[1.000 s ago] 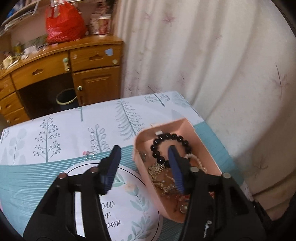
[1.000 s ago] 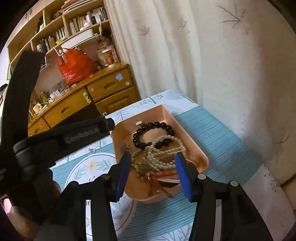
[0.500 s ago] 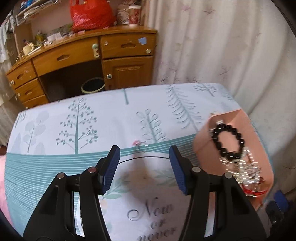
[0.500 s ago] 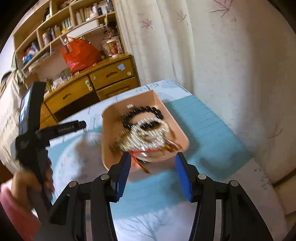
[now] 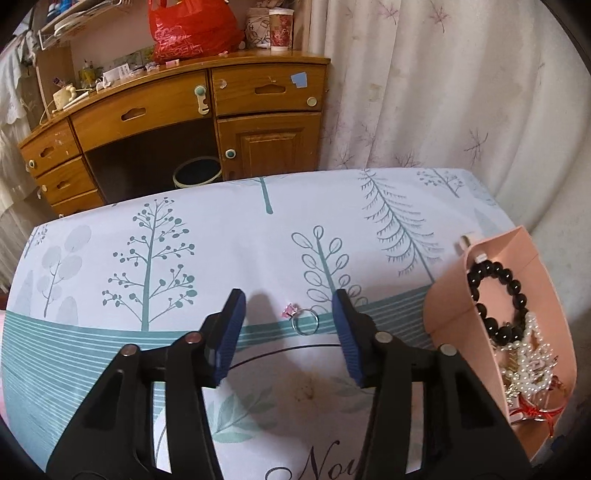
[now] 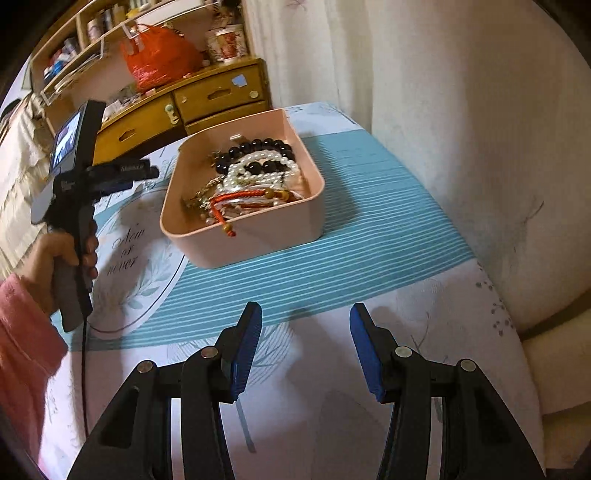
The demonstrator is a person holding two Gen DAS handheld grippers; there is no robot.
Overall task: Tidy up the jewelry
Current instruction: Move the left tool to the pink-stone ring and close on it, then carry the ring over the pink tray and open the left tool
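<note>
My left fingers (image 5: 288,325): apart, blue pads facing each other, and they have just been closing in a little; the ring lies on the cloth in the gap between them, not touched by either pad.
Ring (image 5: 301,319): a thin silver band with a small pink stone, flat on the worktop at the line where the white tree print meets the teal stripes, just beyond my left fingertips.
My right fingers (image 6: 306,345): apart, with only bare cloth between them, over the near right part of the worktop.
Tray (image 6: 258,240): pink, with rounded corners, standing on the teal stripes on the right side of the worktop, beyond my right fingers and well apart from them.
Tray contents: a black bead bracelet (image 6: 258,147) at the far end, white pearl strands (image 6: 258,175) heaped over it, a red cord (image 6: 236,197) and some gold-coloured pieces toward the near end, the cord hanging over the near rim.
My left hand (image 6: 62,258): seen from the right camera, wrapped round the left gripper's handle at the left edge, with a pink sleeve (image 6: 26,332) behind it.
Worktop (image 5: 221,236): covered by a cloth with teal trees, stripes and a round leaf motif with lettering.
Far side: a wooden desk (image 5: 177,110) with drawers, a red bag (image 5: 192,29) on top, and a pale curtain (image 5: 424,92) to the right.
</note>
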